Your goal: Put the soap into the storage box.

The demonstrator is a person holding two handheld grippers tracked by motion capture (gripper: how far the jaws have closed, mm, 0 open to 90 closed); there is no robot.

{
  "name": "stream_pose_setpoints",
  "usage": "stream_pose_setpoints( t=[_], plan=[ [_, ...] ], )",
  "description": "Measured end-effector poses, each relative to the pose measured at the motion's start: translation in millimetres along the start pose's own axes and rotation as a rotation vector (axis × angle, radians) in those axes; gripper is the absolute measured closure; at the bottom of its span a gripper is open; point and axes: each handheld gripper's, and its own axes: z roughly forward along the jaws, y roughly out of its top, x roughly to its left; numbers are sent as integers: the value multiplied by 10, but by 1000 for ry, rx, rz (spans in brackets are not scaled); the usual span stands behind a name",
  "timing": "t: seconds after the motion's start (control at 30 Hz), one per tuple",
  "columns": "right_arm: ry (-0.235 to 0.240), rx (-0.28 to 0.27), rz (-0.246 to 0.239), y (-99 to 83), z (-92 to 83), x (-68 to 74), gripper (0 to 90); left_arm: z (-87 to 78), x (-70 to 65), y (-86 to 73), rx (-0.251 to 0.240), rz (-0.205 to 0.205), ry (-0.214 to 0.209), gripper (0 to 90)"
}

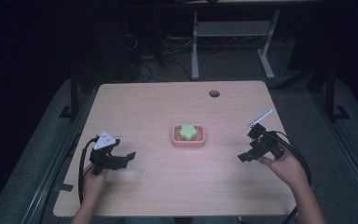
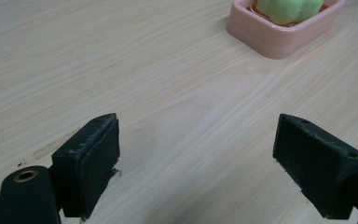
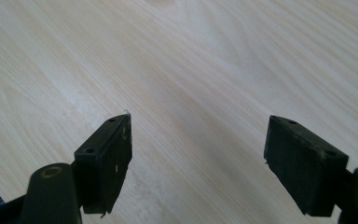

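High view: pink dish (image 1: 189, 136) sits mid-table (image 1: 168, 186), green soap (image 1: 187, 131) inside it. Left gripper (image 1: 121, 158) hovers at the near left, right gripper (image 1: 248, 151) at the near right, both well apart from the dish. Left gripper view: jaws spread wide, nothing between them but bare wood, the dish (image 2: 279, 35) up ahead to the right with the soap (image 2: 289, 9) in it. Right gripper view: jaws wide apart too, over bare tabletop (image 3: 191, 70).
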Motion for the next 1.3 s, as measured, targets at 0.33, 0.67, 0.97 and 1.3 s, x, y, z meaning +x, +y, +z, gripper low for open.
stream_pose_setpoints(
  t=[0.33,0.67,0.97,1.3],
  plan=[
    [-1,-6,18,-193,11,7,229,0,0,-1,0,-2,1,144],
    [2,-7,32,-398,69,30,229,3,-1,-1,4,5,2,144],
    [8,-39,57,-642,101,48,229,13,-10,-5,10,6,6,144],
    [10,-83,87,-886,141,60,229,22,-6,-7,11,11,7,143]
  ],
)
